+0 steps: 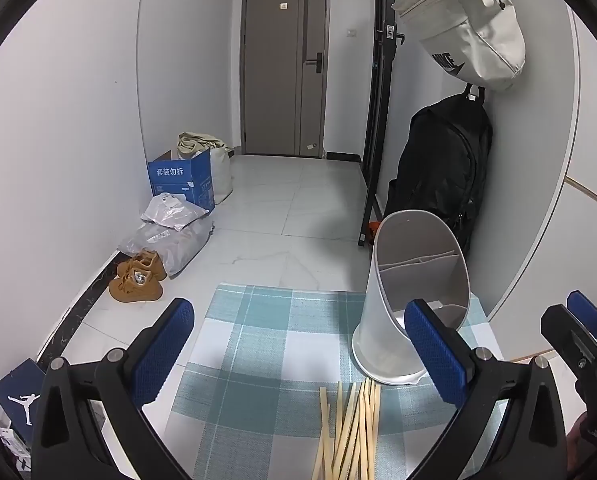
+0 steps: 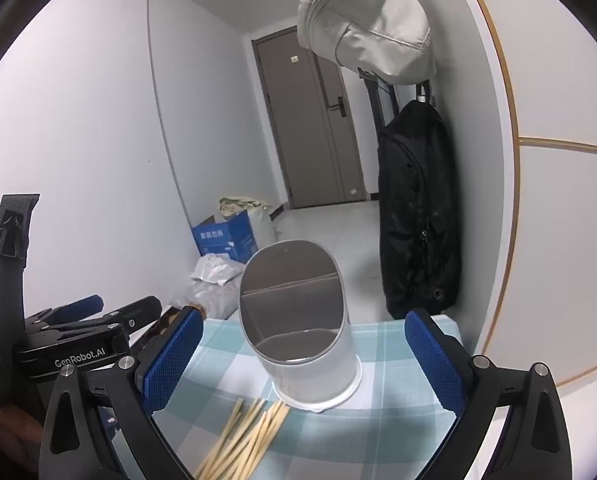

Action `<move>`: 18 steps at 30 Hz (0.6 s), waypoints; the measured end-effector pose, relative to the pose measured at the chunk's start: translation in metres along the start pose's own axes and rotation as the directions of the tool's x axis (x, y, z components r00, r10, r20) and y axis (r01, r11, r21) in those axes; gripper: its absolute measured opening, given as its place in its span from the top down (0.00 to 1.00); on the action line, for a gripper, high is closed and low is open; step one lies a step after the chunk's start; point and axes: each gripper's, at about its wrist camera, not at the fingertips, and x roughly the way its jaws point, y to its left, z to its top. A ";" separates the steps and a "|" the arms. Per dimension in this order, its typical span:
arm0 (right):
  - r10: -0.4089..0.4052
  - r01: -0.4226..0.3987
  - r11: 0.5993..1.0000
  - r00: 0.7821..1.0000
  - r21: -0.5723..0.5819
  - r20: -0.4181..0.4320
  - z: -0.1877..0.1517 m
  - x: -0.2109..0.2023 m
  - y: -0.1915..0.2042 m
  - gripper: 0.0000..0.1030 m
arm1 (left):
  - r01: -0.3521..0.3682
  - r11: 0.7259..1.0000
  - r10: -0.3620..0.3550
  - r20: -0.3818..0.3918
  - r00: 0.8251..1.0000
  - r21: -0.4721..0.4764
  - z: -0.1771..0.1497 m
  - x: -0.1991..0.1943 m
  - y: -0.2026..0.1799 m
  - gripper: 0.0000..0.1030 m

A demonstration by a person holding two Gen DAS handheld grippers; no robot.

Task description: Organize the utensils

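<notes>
Blue-padded fingers [image 1: 178, 344] of the left gripper [image 1: 304, 350] stand wide apart, holding nothing; between them lies a loose pile of roughly ten wooden chopsticks [image 1: 350, 428] on the checked cloth [image 1: 258, 332] covering the surface. One white utensil holder [image 1: 410, 296] stands upright just beyond, nothing blocking it.

From the right wrist, the right gripper [image 2: 304, 360] likewise spreads empty above chopsticks [image 2: 246, 436] and holder [image 2: 298, 320]. Two bags hang behind: one beige bag [image 2: 370, 28], one black backpack [image 2: 414, 208].

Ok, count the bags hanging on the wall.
2: a beige Nike bag hangs highest; a black backpack hangs directly below it, behind the white utensil holder. None seem hidden.
</notes>
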 end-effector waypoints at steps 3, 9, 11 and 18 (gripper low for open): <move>0.001 -0.001 1.000 1.000 0.001 -0.001 0.000 0.000 0.000 0.01 | 0.002 1.000 -0.002 -0.001 1.000 0.002 0.000 0.000 0.002 0.01; 0.000 0.000 1.000 1.000 0.000 0.000 0.000 0.000 0.000 0.01 | -0.001 1.000 0.001 0.000 1.000 0.001 -0.001 0.000 0.001 0.01; 0.000 0.000 1.000 1.000 0.001 0.000 0.000 0.000 0.000 0.01 | -0.001 1.000 0.001 0.000 1.000 0.000 -0.001 0.000 0.002 0.01; 0.000 0.000 1.000 1.000 0.001 -0.001 0.000 -0.001 0.000 0.01 | 0.003 1.000 -0.003 -0.001 1.000 -0.002 -0.001 0.000 0.002 0.01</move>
